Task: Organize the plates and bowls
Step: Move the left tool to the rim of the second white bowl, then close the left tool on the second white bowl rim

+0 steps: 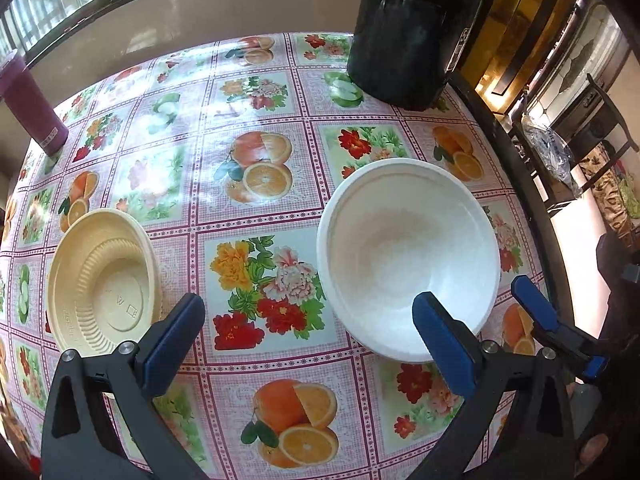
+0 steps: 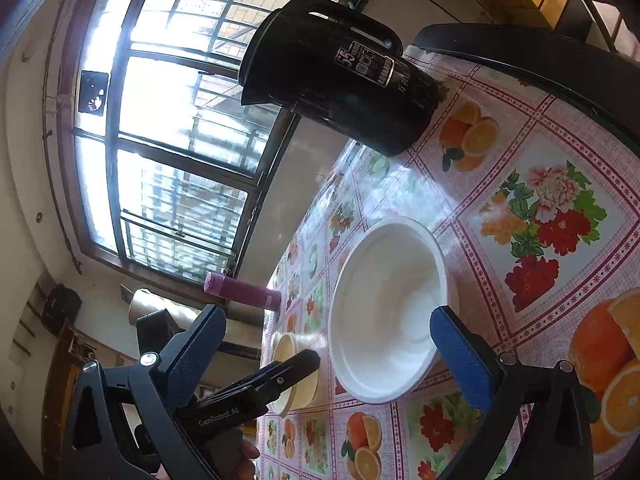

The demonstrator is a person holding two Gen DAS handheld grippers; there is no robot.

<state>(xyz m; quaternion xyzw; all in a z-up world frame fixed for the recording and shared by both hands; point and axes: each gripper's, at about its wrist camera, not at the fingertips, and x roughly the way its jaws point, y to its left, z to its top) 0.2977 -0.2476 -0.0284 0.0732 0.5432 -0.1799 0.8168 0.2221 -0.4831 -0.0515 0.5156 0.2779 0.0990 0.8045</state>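
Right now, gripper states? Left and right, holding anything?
Left gripper: open, holding nothing; one finger over the white bowl.
Right gripper: open, holding nothing; one finger at the same bowl's rim.

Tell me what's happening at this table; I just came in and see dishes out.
A person is working with two hand-held claws over a table with a floral cloth. The left claw and right claw are both open and hold nothing. A white bowl sits empty near the right claw, and a cream bowl sits apart to its left. A black kettle and a purple bottle stand farther back. Nothing is stacked yet.
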